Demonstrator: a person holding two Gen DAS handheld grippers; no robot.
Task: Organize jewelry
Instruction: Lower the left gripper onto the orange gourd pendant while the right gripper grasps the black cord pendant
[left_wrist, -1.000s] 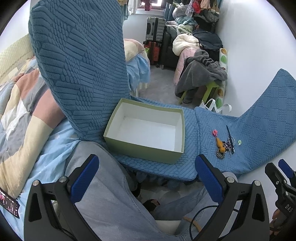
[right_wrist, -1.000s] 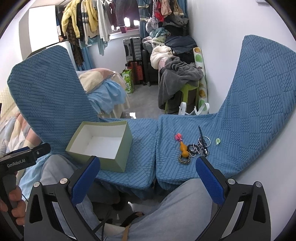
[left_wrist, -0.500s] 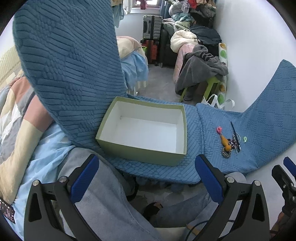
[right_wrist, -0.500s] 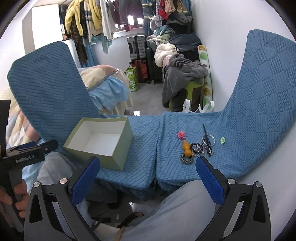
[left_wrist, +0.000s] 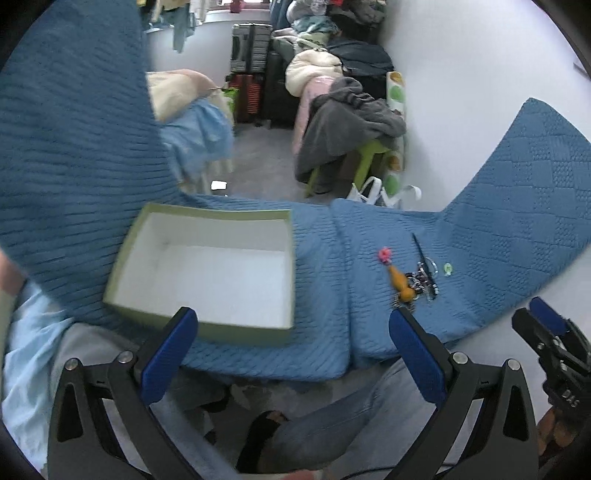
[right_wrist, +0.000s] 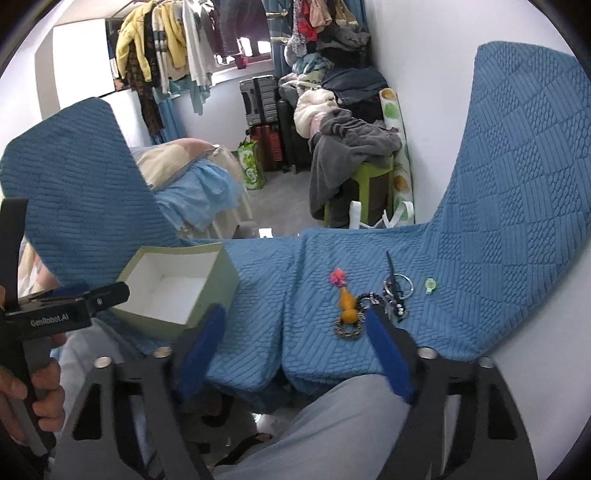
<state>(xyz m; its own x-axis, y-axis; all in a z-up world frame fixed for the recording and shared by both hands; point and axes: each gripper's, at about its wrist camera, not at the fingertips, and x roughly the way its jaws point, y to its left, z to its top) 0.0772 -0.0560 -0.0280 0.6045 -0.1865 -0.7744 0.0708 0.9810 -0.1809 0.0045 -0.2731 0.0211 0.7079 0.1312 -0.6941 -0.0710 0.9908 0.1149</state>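
An empty green box (left_wrist: 207, 280) with a white inside sits on the blue quilted cover (left_wrist: 317, 266); it also shows in the right wrist view (right_wrist: 177, 284). A small pile of jewelry lies to its right: an orange gourd charm with a pink tassel (right_wrist: 347, 304), a beaded bracelet (right_wrist: 349, 328), keyrings and a thin pin (right_wrist: 393, 280), and a green charm (right_wrist: 429, 284). The orange charm also shows in the left wrist view (left_wrist: 399, 282). My left gripper (left_wrist: 291, 350) is open and empty in front of the box. My right gripper (right_wrist: 291, 343) is open and empty, near the pile.
The blue cover rises at left (right_wrist: 74, 177) and right (right_wrist: 517, 166). The person's legs in light trousers (right_wrist: 332, 432) lie below the grippers. Clothes, suitcases (right_wrist: 262, 99) and a green stool with grey garments (right_wrist: 369, 177) stand beyond. The left gripper shows in the right wrist view (right_wrist: 74, 306).
Both grippers have moved forward and down toward the cover. The right gripper's fingers have narrowed somewhat. The box and jewelry have not moved.
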